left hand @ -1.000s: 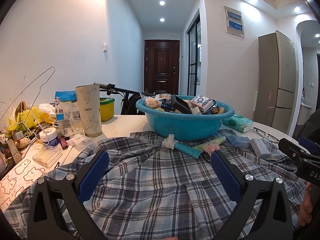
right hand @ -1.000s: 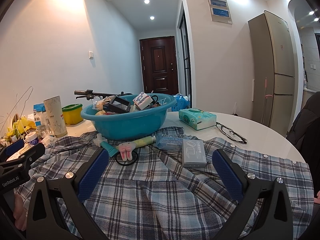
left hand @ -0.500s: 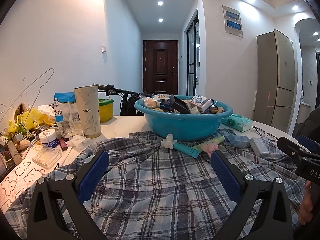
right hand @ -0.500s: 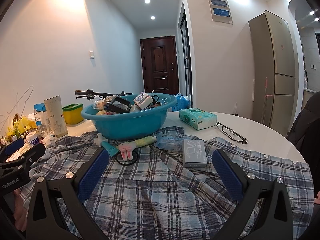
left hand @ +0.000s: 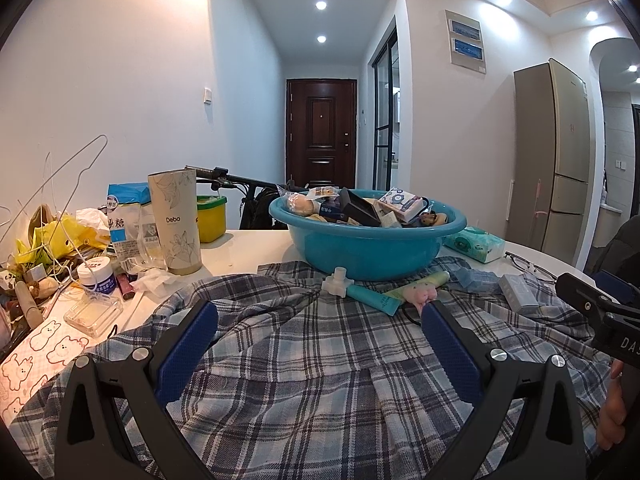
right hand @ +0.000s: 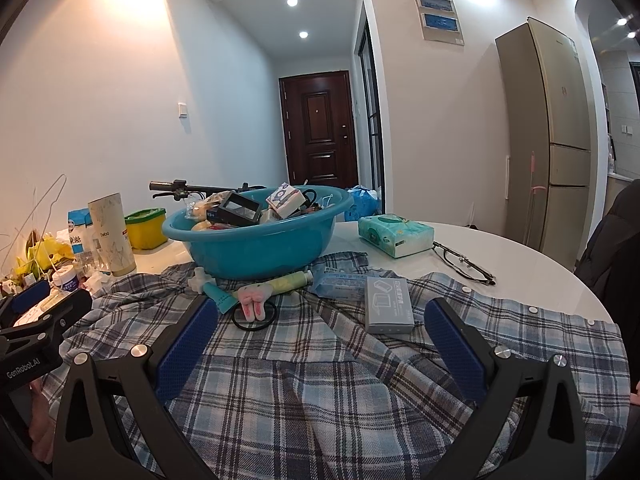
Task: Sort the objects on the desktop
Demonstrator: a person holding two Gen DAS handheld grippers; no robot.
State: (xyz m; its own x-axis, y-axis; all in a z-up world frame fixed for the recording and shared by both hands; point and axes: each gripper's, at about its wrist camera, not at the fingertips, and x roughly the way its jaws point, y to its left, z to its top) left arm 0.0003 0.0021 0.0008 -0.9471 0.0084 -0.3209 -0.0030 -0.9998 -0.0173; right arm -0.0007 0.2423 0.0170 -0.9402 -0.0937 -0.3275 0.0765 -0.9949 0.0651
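Roughly midway, judging by the load: one teal basin [right hand: 256,248] at frame centre of the right wrist view, heaped to the rim with boxes and packets, too jumbled to count. Spread beneath and before it, one plaid shirt [right hand: 320,380] filling the lower half of both views, the basin's near edge resting on its far hem.

Left to sort, lying on the shirt just below the basin: one white plastic fitting [left hand: 337,281], one teal tube [left hand: 370,298], one pale green tube [right hand: 290,280], one pink plush trinket [right hand: 253,303] touching one black ring [right hand: 255,316], one blue foil packet [right hand: 338,284], one grey box [right hand: 388,304] at centre right. Off the cloth, on the white table [right hand: 520,264]: one tissue pack [right hand: 396,235] and one pair of glasses [right hand: 464,266] at right.

At far left of the left wrist view, more clutter: one tall Debo cup [left hand: 175,222], one yellow tub with green lid [left hand: 211,218], one blue-and-white bag [left hand: 124,220], one white jar [left hand: 98,276], one clear case [left hand: 93,312], yellow wrappers and wire hangers tangled beyond counting.

Left gripper [left hand: 320,348] spread wide over the shirt, gripping nothing. Right gripper [right hand: 320,344] likewise spread wide and bare, low at frame bottom, nearest the grey box and the ring. No item lifted at present; probably between picks.
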